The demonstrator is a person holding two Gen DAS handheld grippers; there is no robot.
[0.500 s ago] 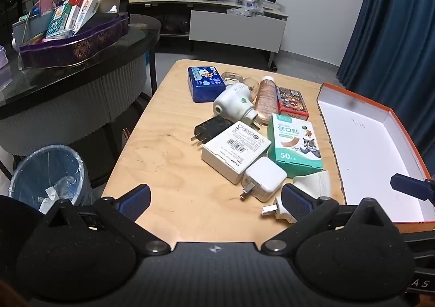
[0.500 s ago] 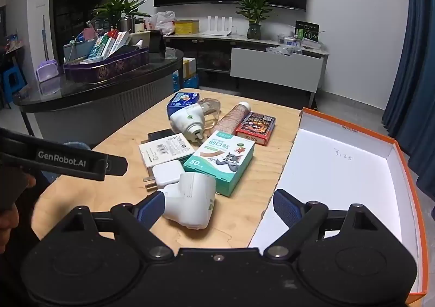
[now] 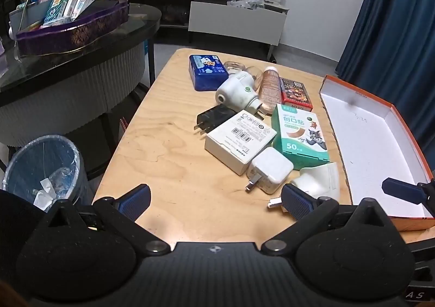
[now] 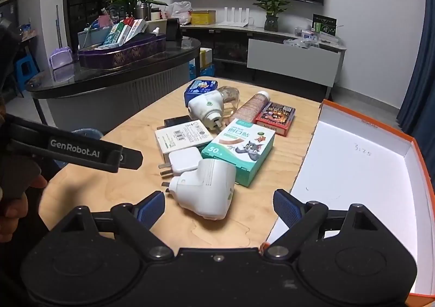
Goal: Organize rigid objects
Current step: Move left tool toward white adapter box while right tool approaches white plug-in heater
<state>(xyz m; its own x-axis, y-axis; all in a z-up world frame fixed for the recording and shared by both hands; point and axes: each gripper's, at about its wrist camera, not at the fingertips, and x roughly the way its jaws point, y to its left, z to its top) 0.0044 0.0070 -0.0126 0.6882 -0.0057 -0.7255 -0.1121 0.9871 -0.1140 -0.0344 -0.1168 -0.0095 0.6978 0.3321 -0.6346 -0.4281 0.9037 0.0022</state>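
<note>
Nothing is in the orange box (image 4: 361,171) yet — the white plug adapter (image 4: 204,193) now lies between my right tool's (image 4: 218,206) wide-open fingers, closer than before, so I judge a grab is next. My left tool (image 3: 216,199) hangs equally open and empty above the tabletop (image 3: 163,144), barely shifted.

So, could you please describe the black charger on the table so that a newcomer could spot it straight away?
On the wooden table, left of the orange box, lies a cluster of small items. At the cluster's left edge, the black charger lies flat, partly tucked under the white barcoded box. It is the only black item; the other plugs are white.
</note>
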